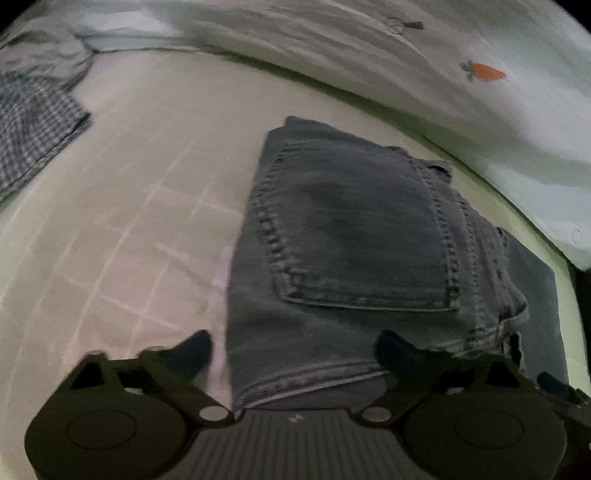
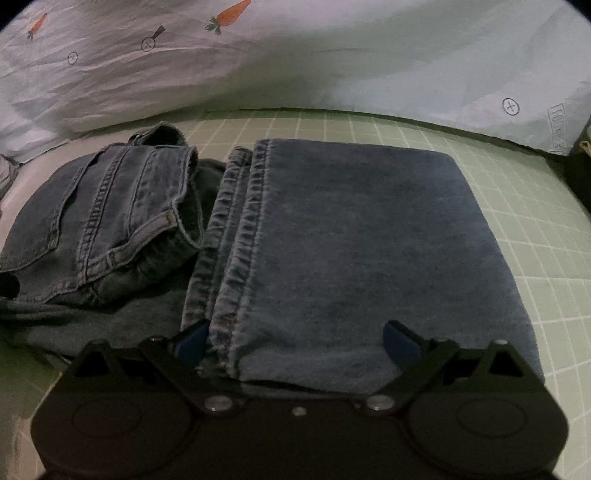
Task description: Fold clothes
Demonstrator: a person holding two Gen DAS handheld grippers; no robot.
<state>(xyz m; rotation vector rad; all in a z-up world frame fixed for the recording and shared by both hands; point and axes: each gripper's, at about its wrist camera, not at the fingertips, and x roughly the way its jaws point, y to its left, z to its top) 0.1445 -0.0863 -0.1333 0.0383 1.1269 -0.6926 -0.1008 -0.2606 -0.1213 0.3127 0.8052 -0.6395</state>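
A pair of blue jeans lies folded on a light green grid-pattern bed sheet (image 2: 517, 206). In the left wrist view I see the waist end with a back pocket (image 1: 354, 236). My left gripper (image 1: 295, 354) is open, its fingers spread either side of the near edge of the denim. In the right wrist view the folded legs (image 2: 351, 240) lie flat, with the waist part (image 2: 110, 210) bunched to the left. My right gripper (image 2: 295, 343) is open, its blue-padded fingertips (image 2: 400, 341) resting at the near edge of the folded legs.
A white duvet with carrot prints (image 1: 484, 72) runs along the far side; it also shows in the right wrist view (image 2: 229, 16). A blue checked garment (image 1: 33, 125) lies at the far left of the sheet (image 1: 140, 206).
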